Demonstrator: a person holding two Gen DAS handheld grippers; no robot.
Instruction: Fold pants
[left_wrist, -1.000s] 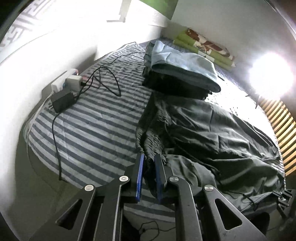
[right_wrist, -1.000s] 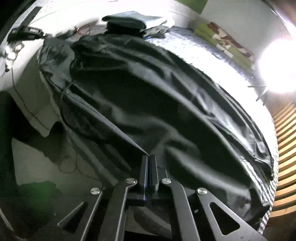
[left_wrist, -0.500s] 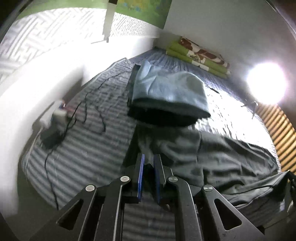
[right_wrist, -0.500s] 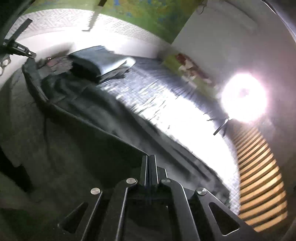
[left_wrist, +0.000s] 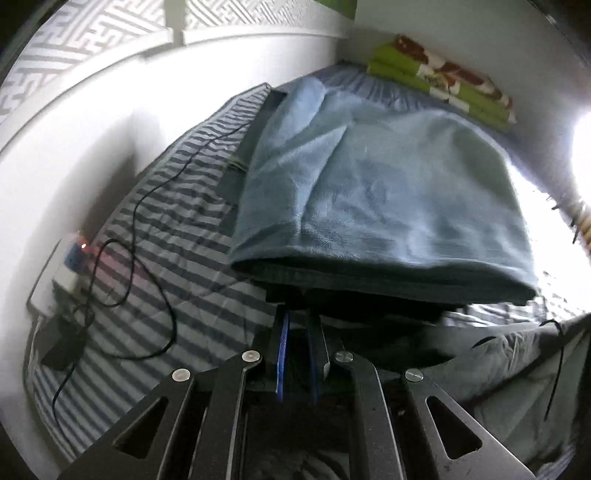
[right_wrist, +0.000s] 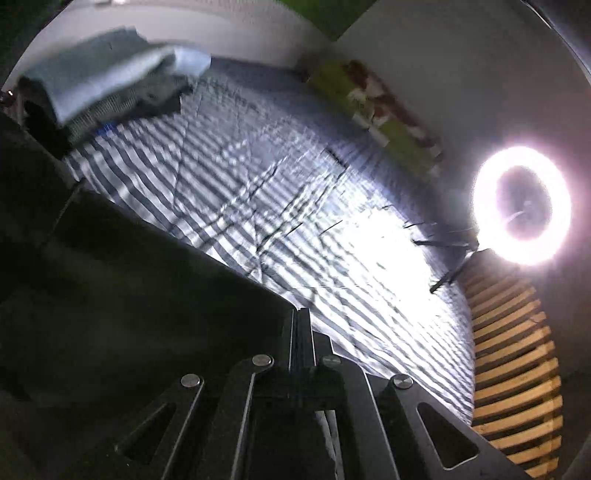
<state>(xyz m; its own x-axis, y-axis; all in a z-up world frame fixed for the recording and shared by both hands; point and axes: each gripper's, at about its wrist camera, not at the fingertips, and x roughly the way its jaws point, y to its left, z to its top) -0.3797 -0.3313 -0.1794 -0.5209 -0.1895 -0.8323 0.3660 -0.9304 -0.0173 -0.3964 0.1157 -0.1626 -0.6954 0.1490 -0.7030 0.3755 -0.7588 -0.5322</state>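
The dark grey pants (left_wrist: 517, 354) hang lifted above the striped bed, stretched between both grippers. My left gripper (left_wrist: 297, 321) is shut on a bunched part of the dark fabric, close to the front edge of a stack of folded clothes topped by a light blue garment (left_wrist: 369, 192). In the right wrist view the pants (right_wrist: 129, 295) form a dark taut sheet filling the lower left. My right gripper (right_wrist: 302, 314) is shut on their edge, held high over the mattress.
The striped mattress cover (right_wrist: 295, 192) spreads ahead. A power strip (left_wrist: 70, 266) with black cables (left_wrist: 147, 258) lies by the white wall at left. Green patterned cushions (left_wrist: 443, 77) lie at the far end. A ring light (right_wrist: 522, 210) glares at right above bare wooden slats (right_wrist: 513, 362).
Both grippers have lifted the pants off the bed and carried them forward toward the folded stack. The blue pile now looms much closer in the left wrist view, and bare mattress shows under the right gripper.
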